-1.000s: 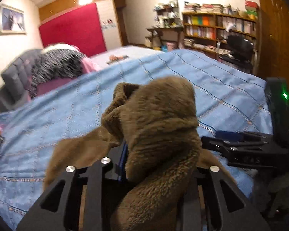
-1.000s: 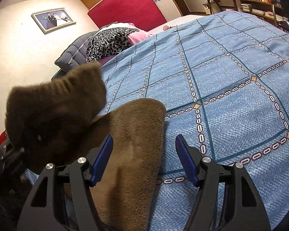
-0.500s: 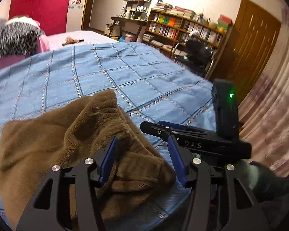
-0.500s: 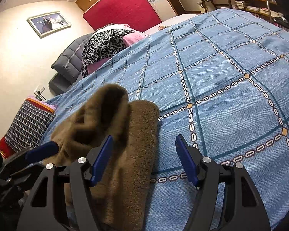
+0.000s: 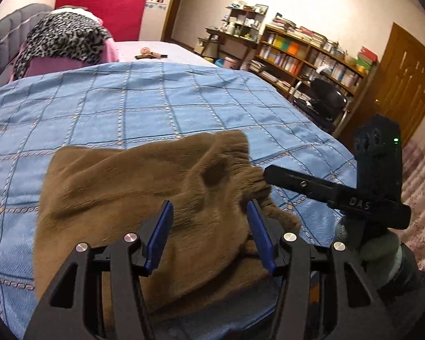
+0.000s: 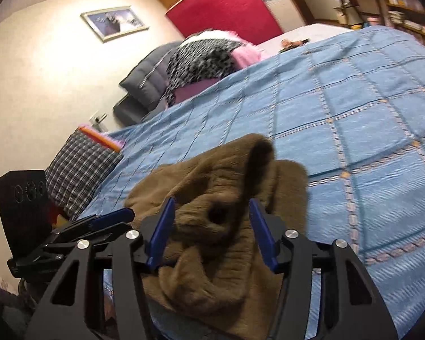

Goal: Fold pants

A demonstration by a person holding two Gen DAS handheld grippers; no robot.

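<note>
Pants: brown fleece pants (image 5: 133,187) lie bunched in a rough fold on the blue bed (image 5: 127,104), close to its near edge.
Left claw: the left claw (image 5: 209,212) is spread, its blue pads on either side of a raised ridge of cloth, pinching nothing. It shows low and level at the left of the right view.
Right claw: the right claw (image 6: 209,212) is spread too, with a puckered hump of the pants (image 6: 221,198) between its pads; whether the pads touch the cloth is unclear.
Right claw pose: in the left view it reaches in level from the right, its tip at the gathered edge of the pants.
Hand: a gloved hand (image 5: 374,243) grips it from below.
</note>
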